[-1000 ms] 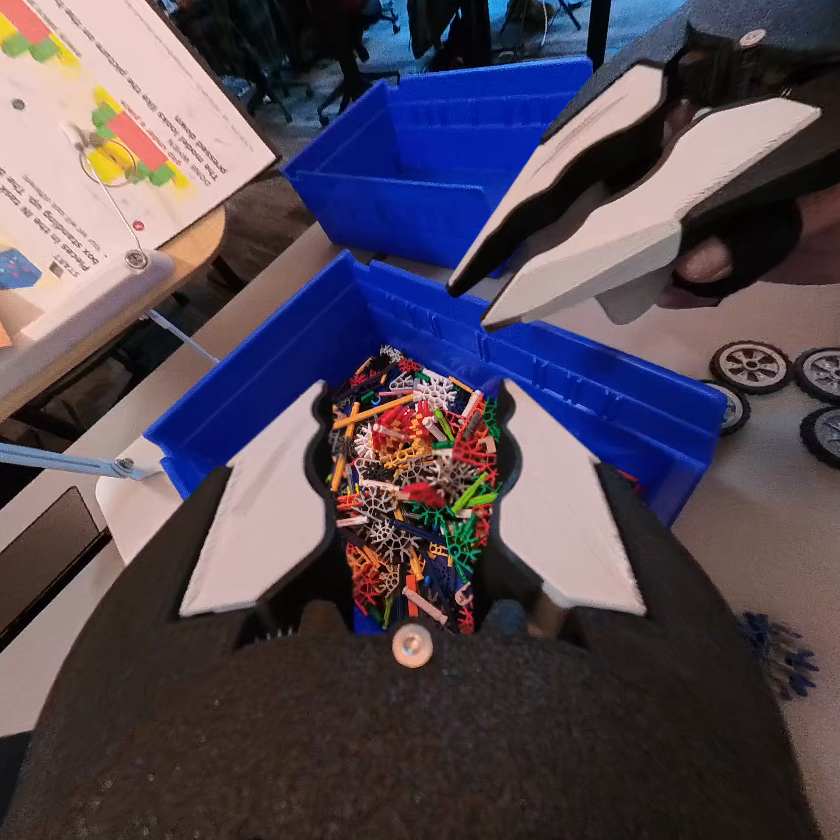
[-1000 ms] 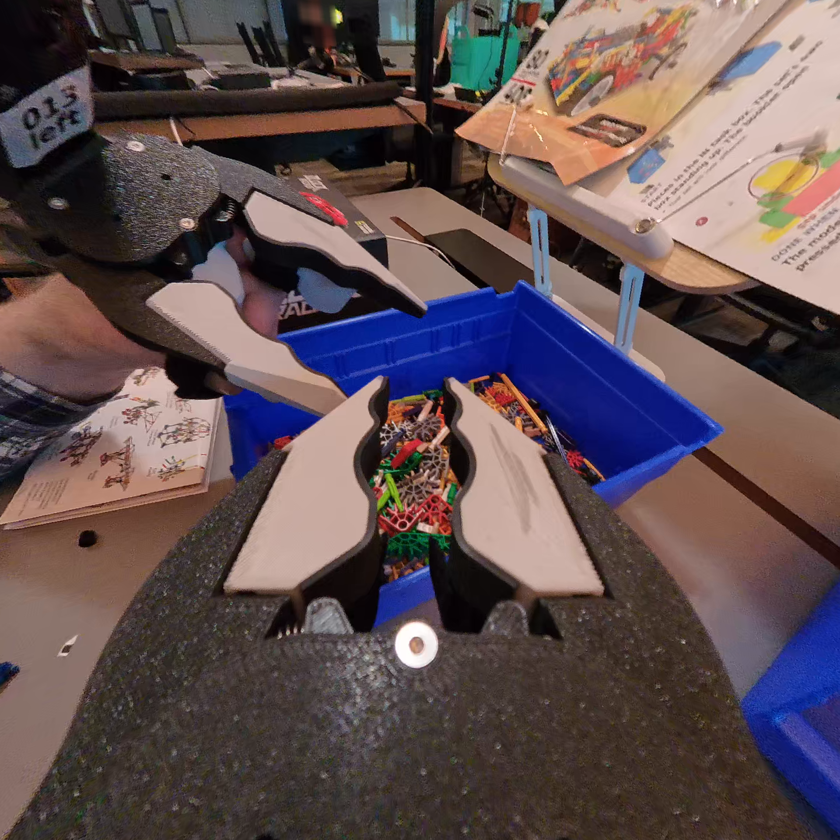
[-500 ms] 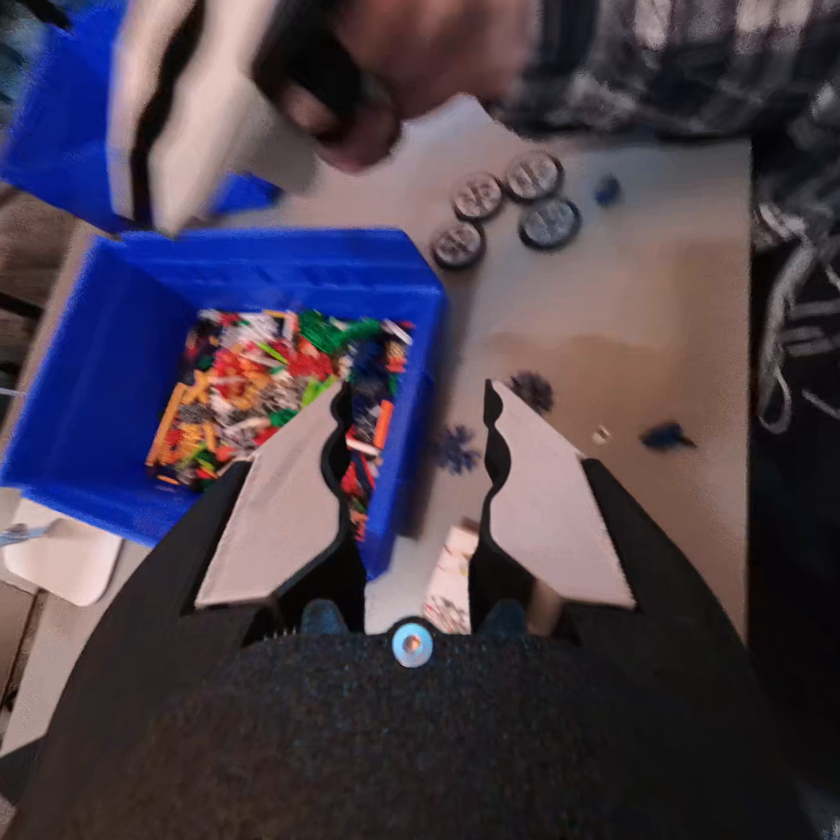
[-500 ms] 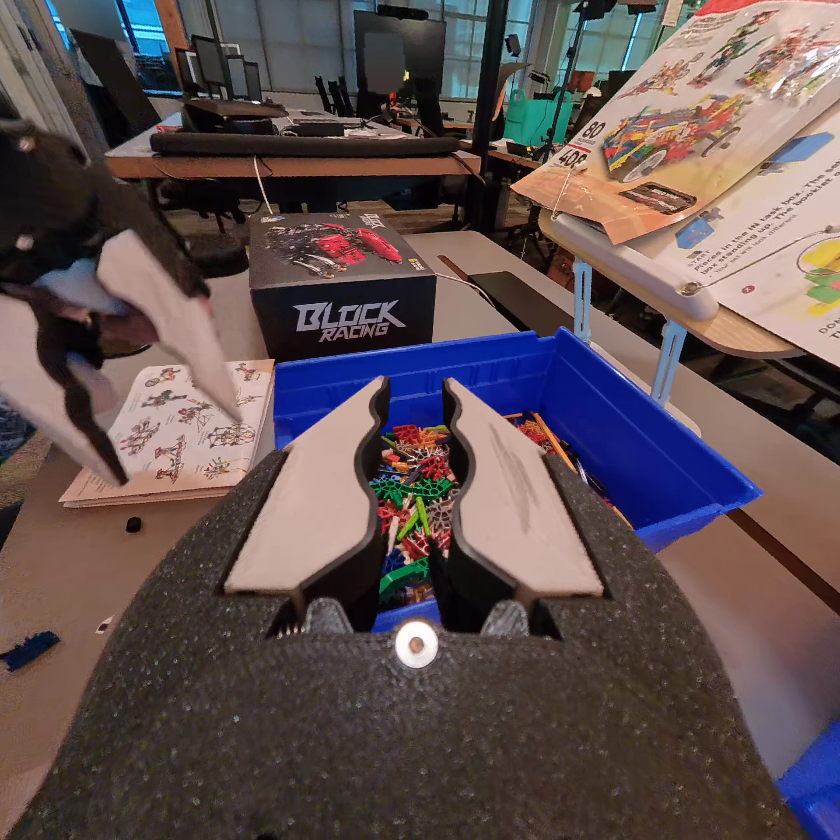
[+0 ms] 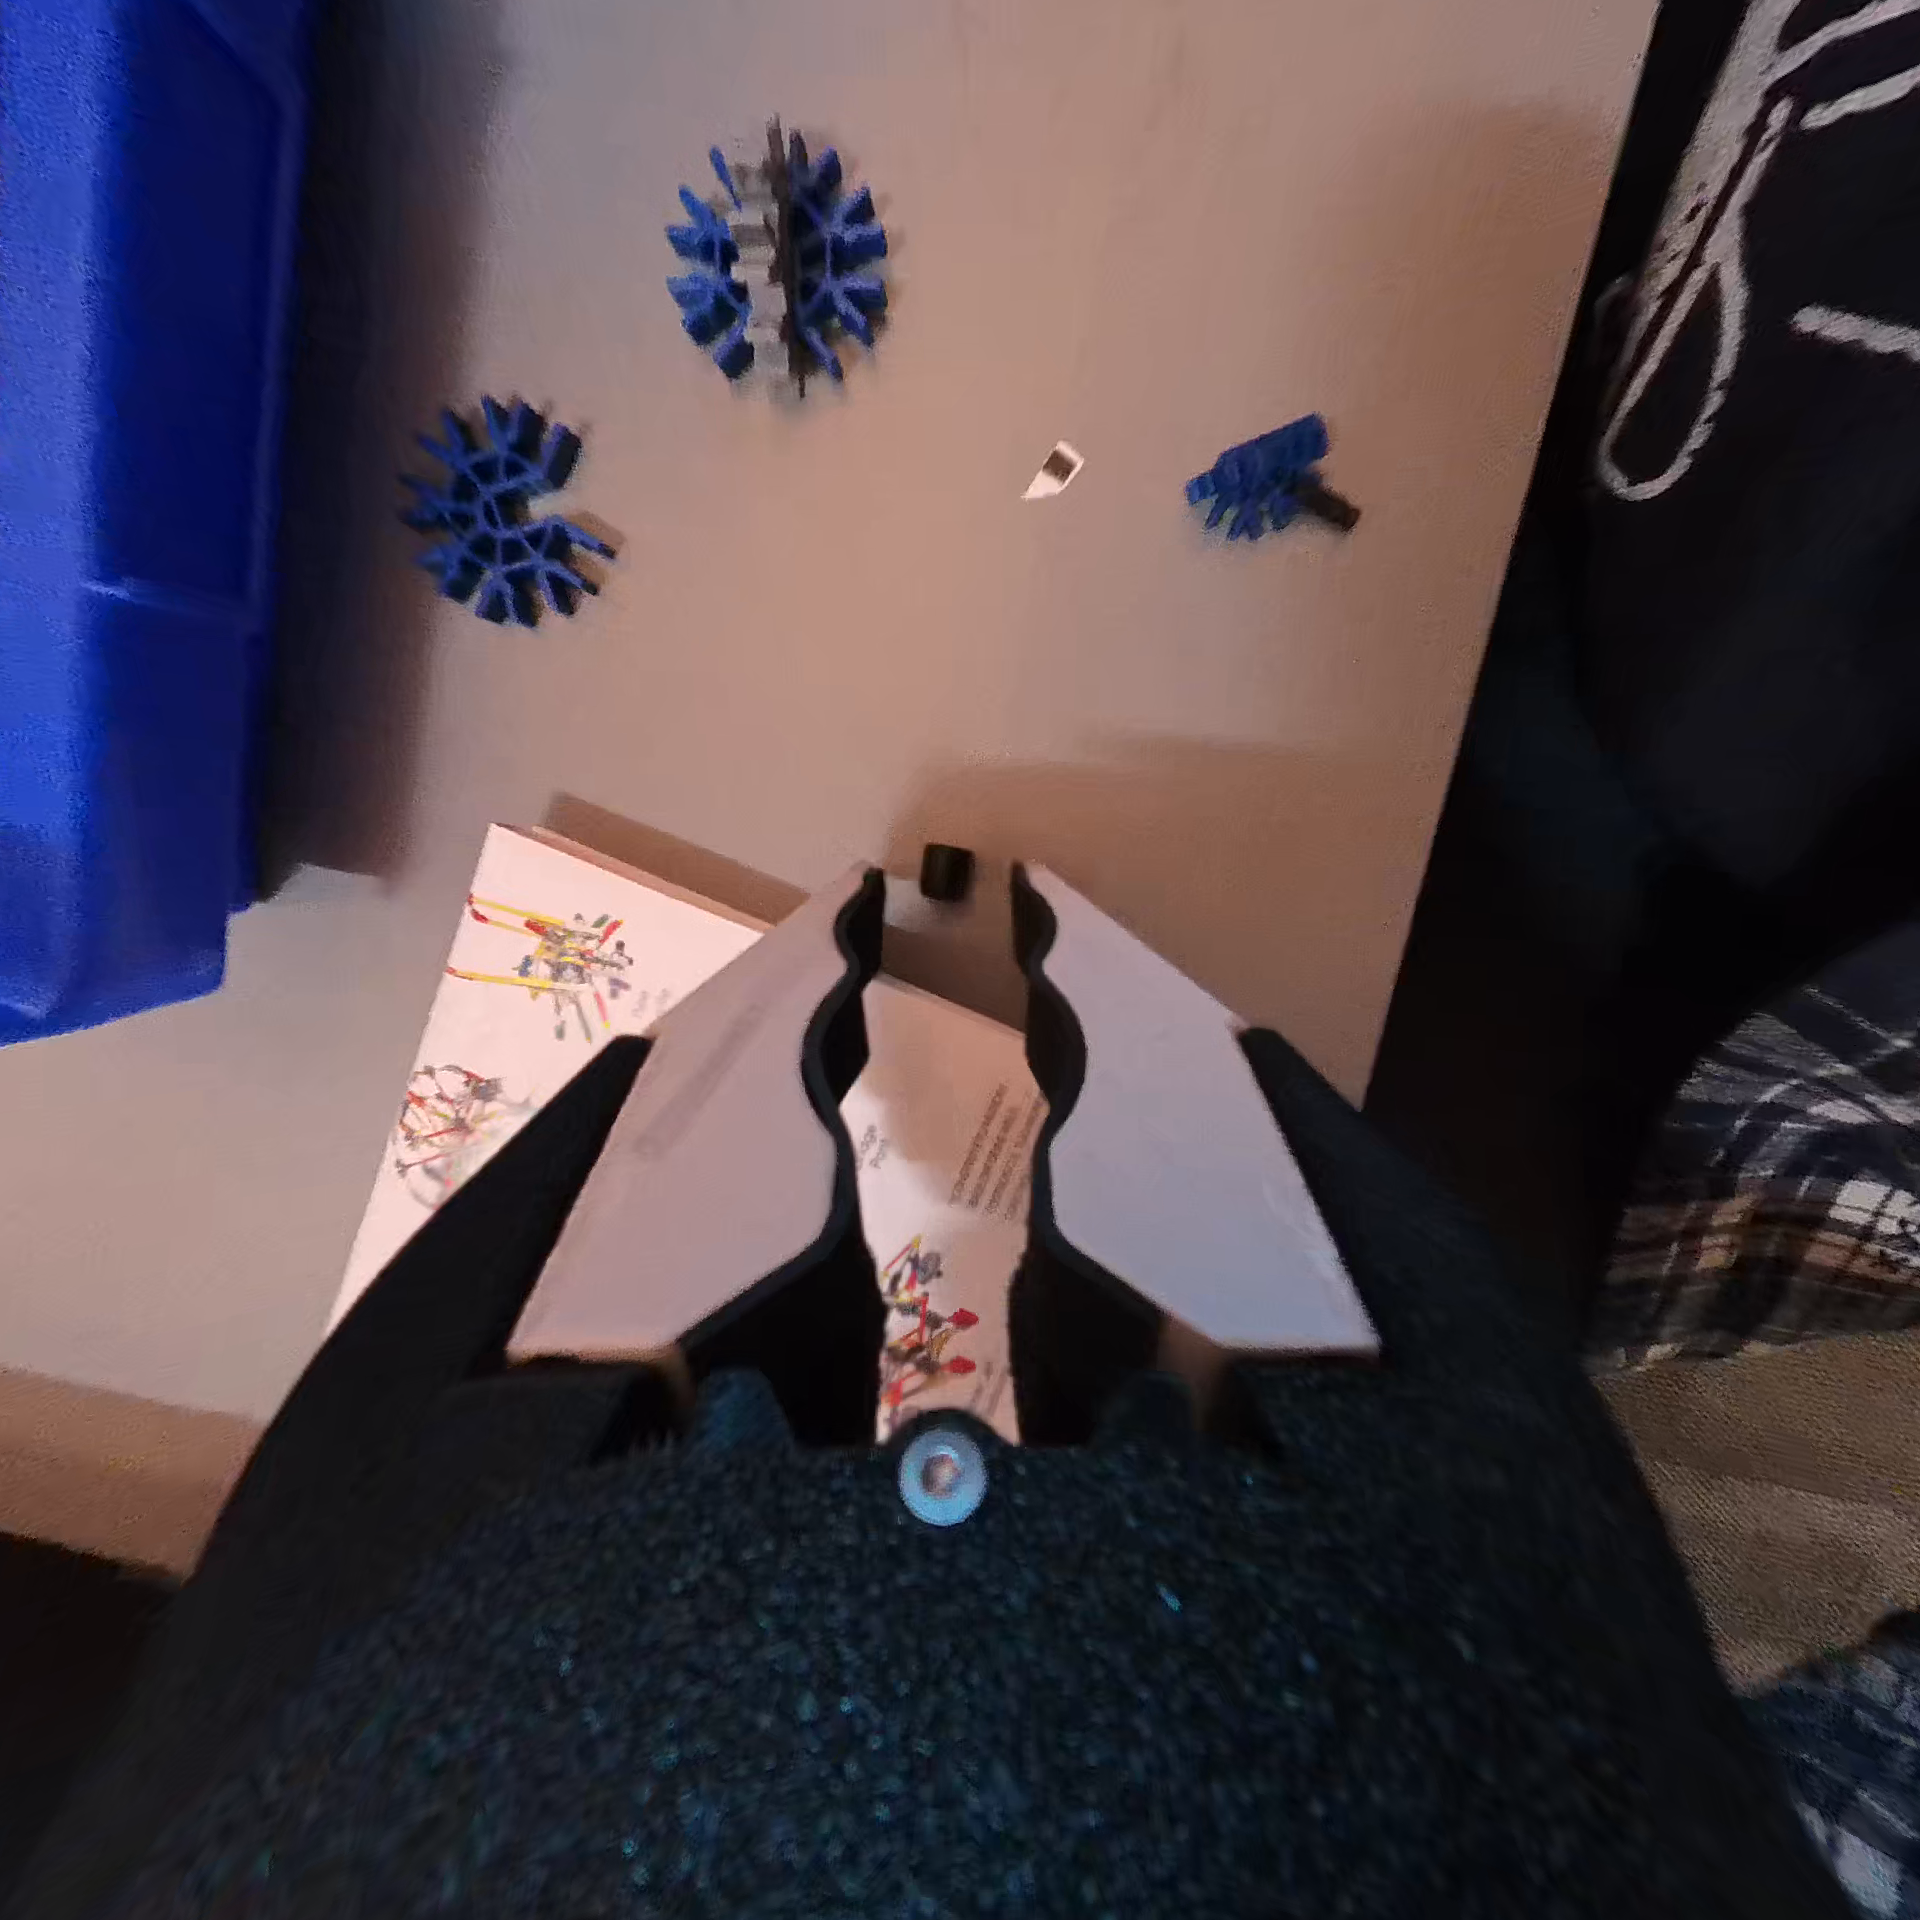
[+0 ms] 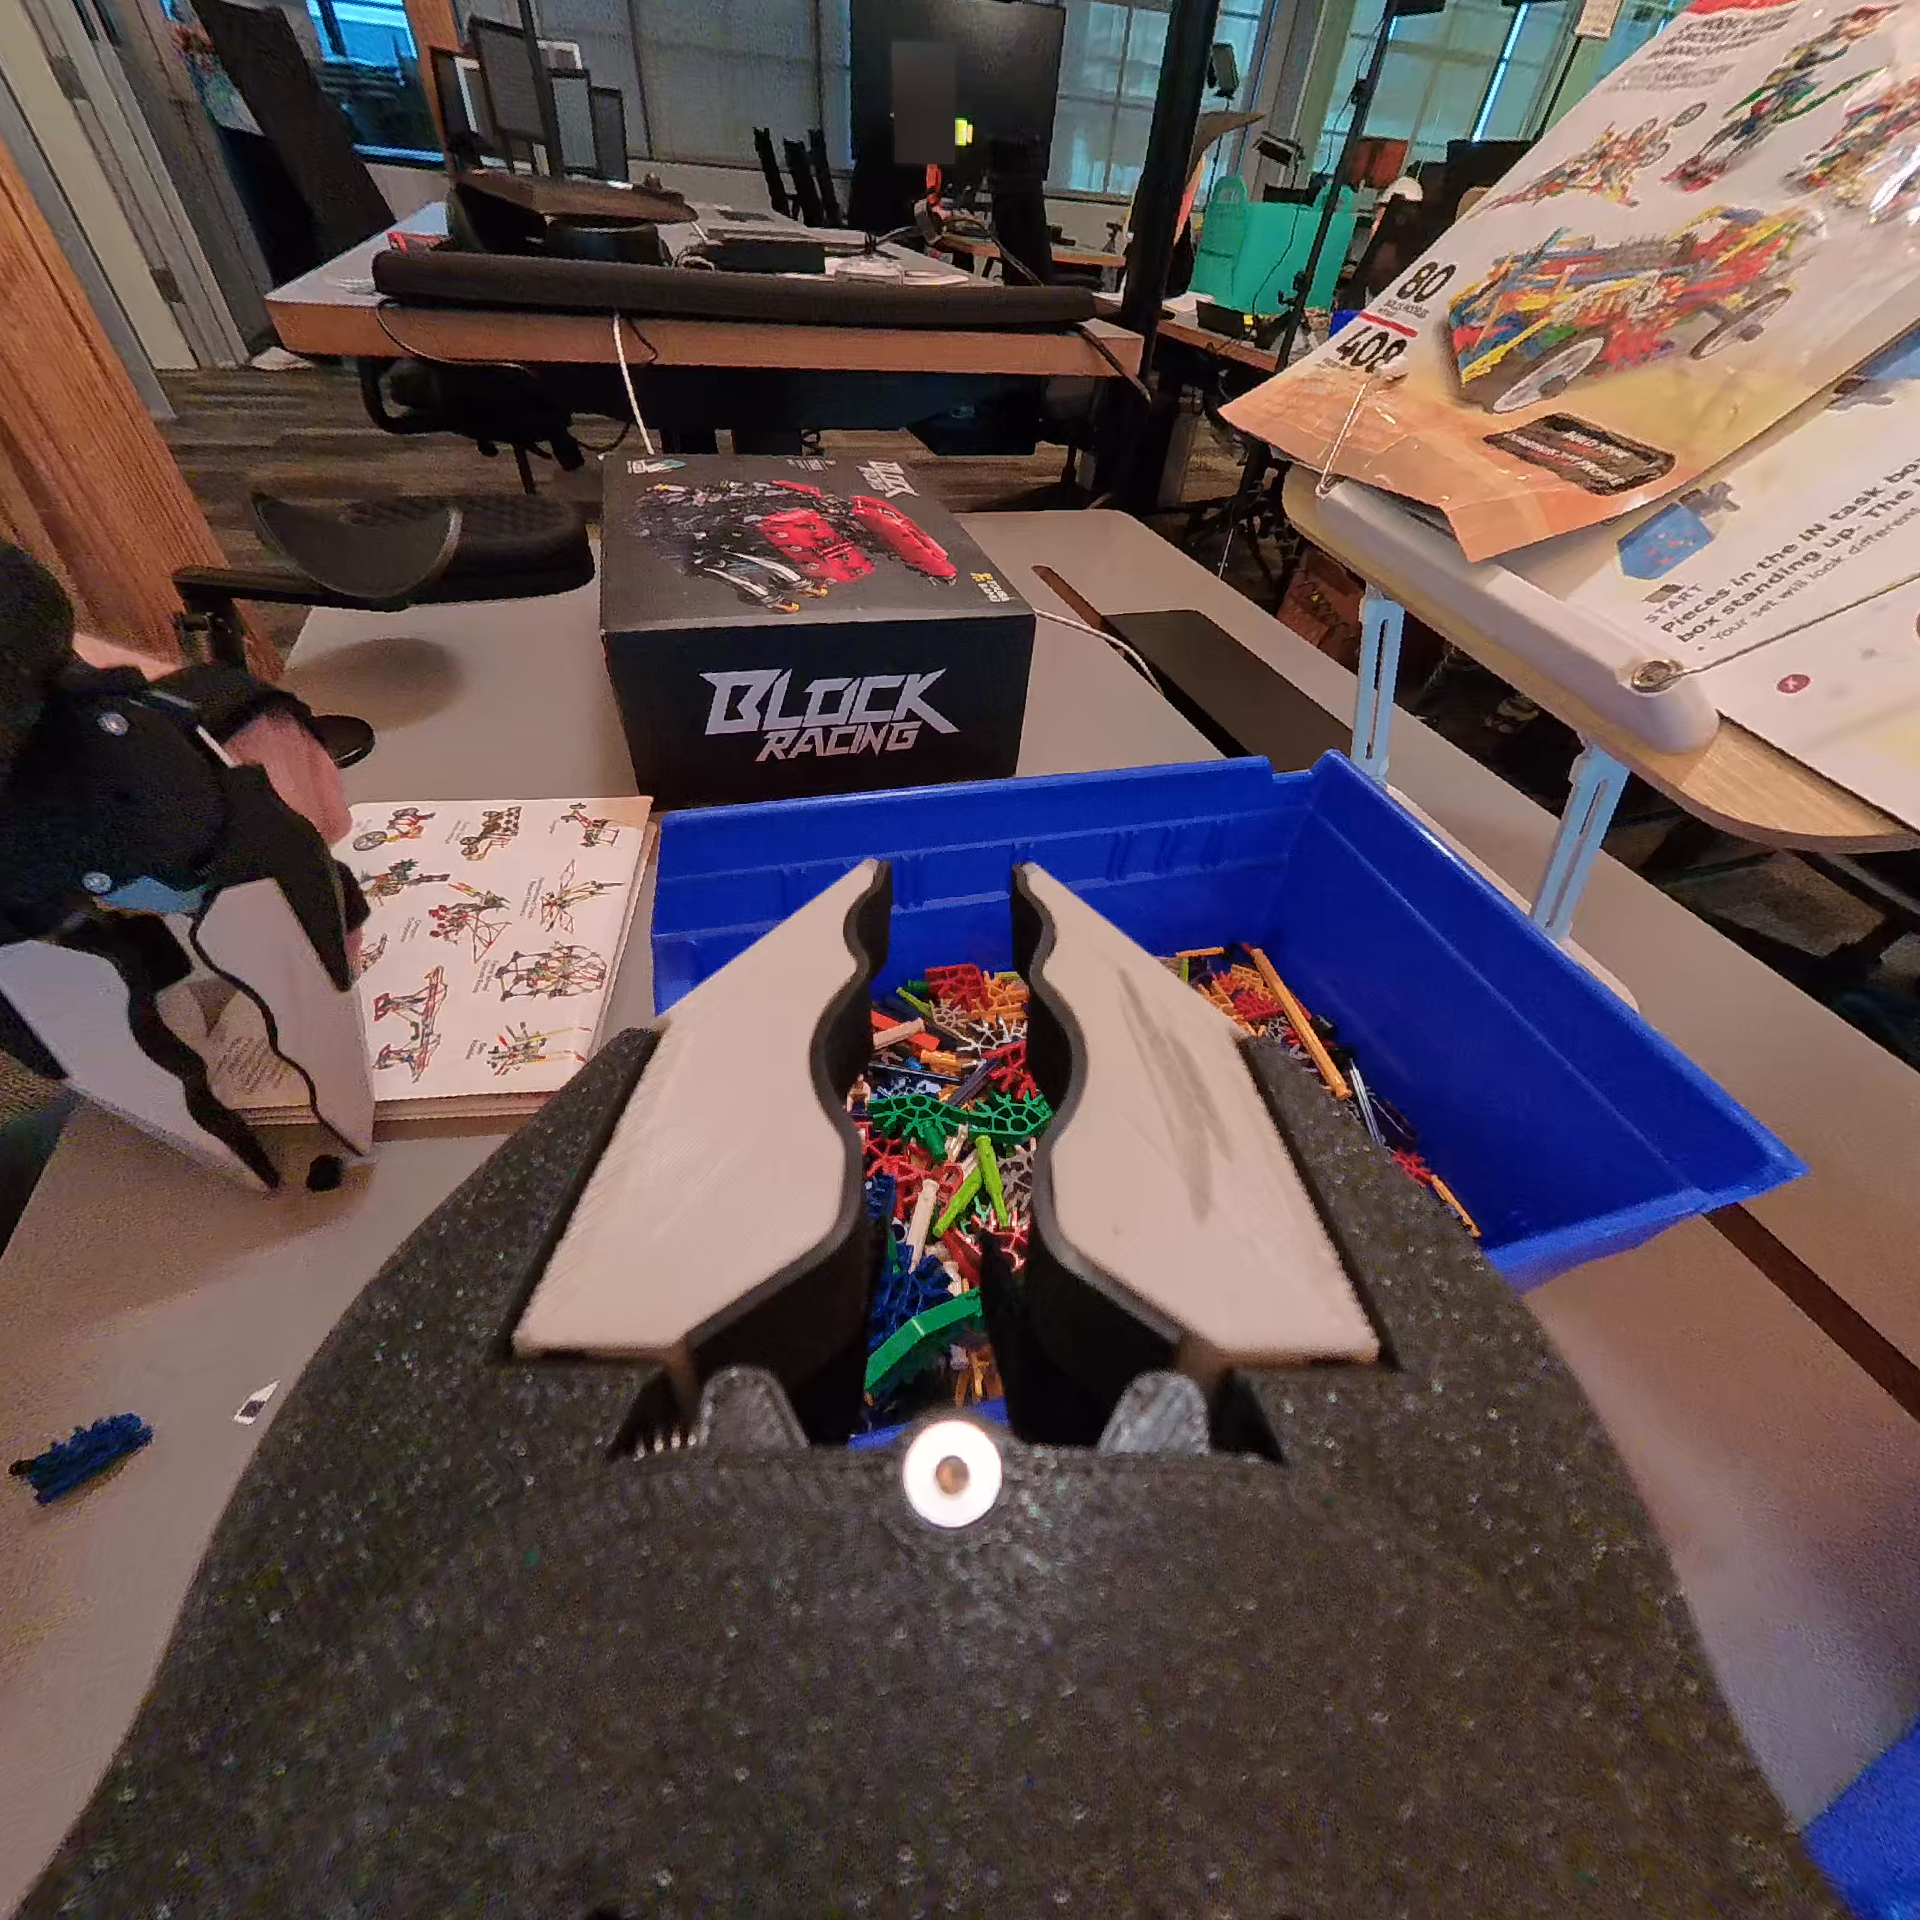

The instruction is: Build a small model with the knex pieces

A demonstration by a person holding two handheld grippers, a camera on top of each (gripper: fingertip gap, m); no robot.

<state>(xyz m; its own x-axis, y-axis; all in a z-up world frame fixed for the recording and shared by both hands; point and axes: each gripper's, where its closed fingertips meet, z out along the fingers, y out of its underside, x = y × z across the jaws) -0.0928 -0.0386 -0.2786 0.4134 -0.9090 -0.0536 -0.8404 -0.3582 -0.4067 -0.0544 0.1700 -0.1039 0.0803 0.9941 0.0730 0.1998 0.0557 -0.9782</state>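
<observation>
the booklet (image 5: 520, 1039) lies partly hidden under the left gripper (image 5: 943, 894); the blue bin (image 5: 114, 520) is cropped.

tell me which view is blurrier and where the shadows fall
Left wrist view: motion-smeared, most on the blue bin and blue connectors; a soft shadow lies on the table just past the fingers. Right wrist view: mostly sharp, evenly lit, with wide-angle bending at the edges.

Dim warm light, motion blur, wide-angle distortion
</observation>
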